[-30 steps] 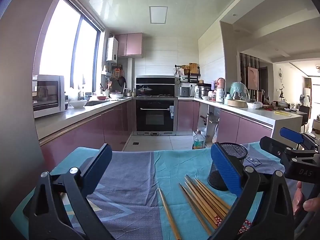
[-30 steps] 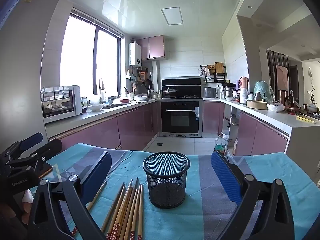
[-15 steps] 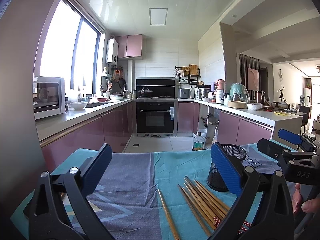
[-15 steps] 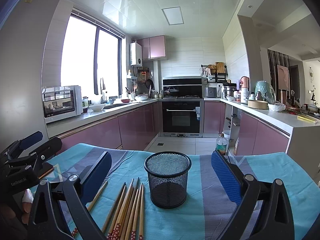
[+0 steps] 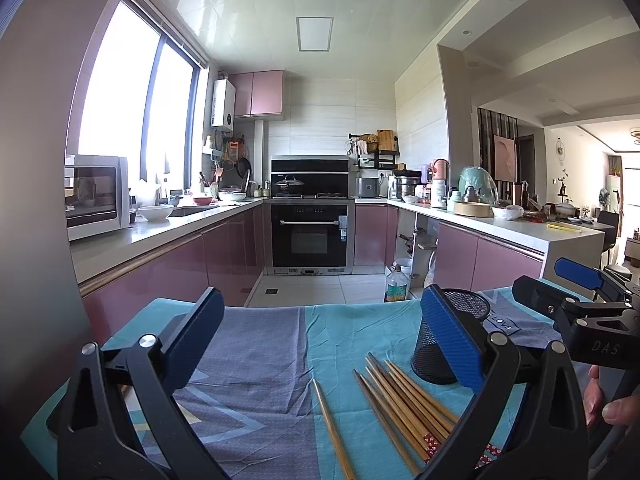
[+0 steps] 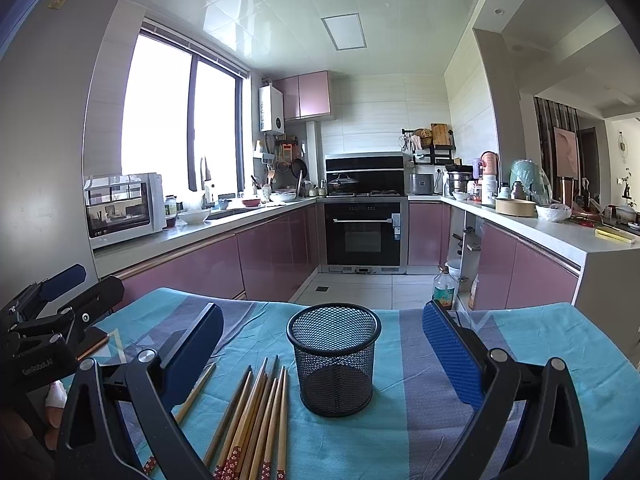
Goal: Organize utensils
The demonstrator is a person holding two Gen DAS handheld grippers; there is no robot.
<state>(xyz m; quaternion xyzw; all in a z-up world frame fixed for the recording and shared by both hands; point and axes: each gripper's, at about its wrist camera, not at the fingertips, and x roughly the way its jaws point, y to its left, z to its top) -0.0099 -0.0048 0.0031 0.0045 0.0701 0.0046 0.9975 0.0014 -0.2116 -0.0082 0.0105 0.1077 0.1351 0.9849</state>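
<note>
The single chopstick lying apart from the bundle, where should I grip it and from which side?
Probably from above, near mid-length, fingers straddling its width. The single chopstick lies flat on the tablecloth, clear of the chopstick bundle, so there is room either side. The left gripper is open and nearer to it. The mesh cup stands upright beyond the bundle, ready to receive it.

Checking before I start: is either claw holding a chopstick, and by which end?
Neither. The left claw and right claw are open and hold nothing; the chopsticks lie on the cloth.
</note>
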